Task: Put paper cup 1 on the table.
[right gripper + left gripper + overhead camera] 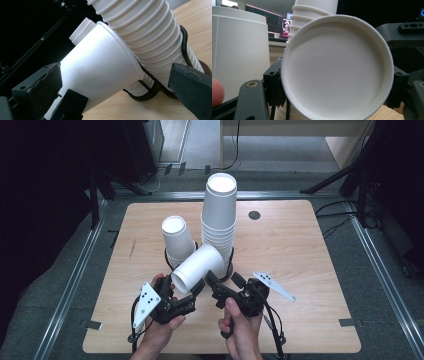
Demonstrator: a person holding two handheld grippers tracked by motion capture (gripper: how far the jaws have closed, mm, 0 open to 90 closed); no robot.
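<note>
White paper cup [197, 268] lies tilted in the left claw [192, 292] grip, right claw [212, 282] open beside it; a squeeze could crush it or topple the tall white cup stack [219, 220].

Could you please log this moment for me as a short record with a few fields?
surface: wooden table
tall stack: inverted white paper cups in a black ring holder
short stack: inverted cups, beside the tall one
tilted cup: lying on its side, base toward the person
left gripper: jaws closed on the tilted cup's base
right gripper: jaws open, near the tall stack's bottom
</note>
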